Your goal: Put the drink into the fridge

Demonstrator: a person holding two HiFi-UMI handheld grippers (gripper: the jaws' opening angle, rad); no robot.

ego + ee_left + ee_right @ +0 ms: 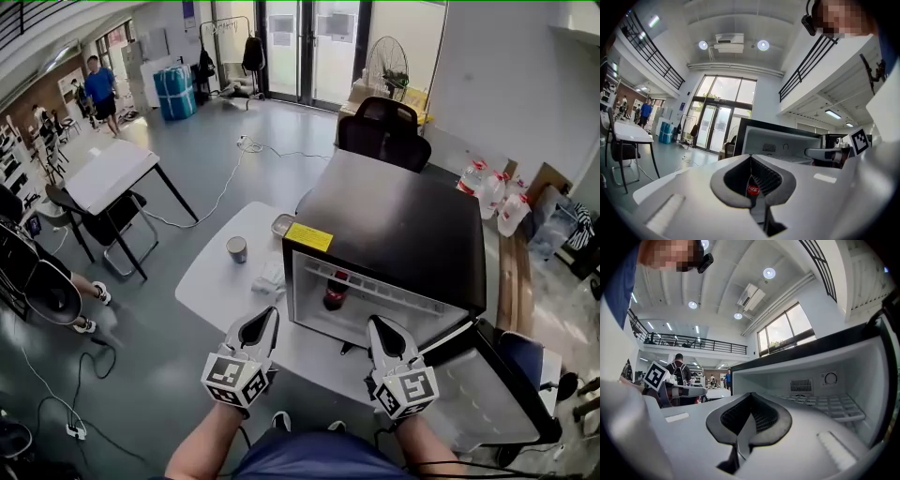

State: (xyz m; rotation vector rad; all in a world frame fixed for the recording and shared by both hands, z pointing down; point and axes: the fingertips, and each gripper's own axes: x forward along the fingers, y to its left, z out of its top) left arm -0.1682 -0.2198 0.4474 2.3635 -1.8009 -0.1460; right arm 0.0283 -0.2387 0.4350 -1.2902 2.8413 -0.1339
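Observation:
The drink, a dark cola bottle (336, 291) with a red label, stands upright inside the open black mini fridge (394, 225), just behind its front sill. The fridge door (487, 380) hangs open to the lower right. My left gripper (265, 317) is shut and empty, a little left of the fridge opening. My right gripper (378, 326) is shut and empty in front of the opening, right of the bottle. In the left gripper view the bottle's red label (753, 189) peeks between the closed left gripper (751, 158). The right gripper (751, 395) faces the white fridge interior (825, 399) and its wire shelf.
The fridge sits on a white table (211, 281) with a paper cup (237, 248), a small tray (281, 225) and a crumpled wrapper (270, 278). A black chair (386, 131) stands behind, water jugs (492, 192) to the right, a desk (108, 173) and a person (100, 89) far left.

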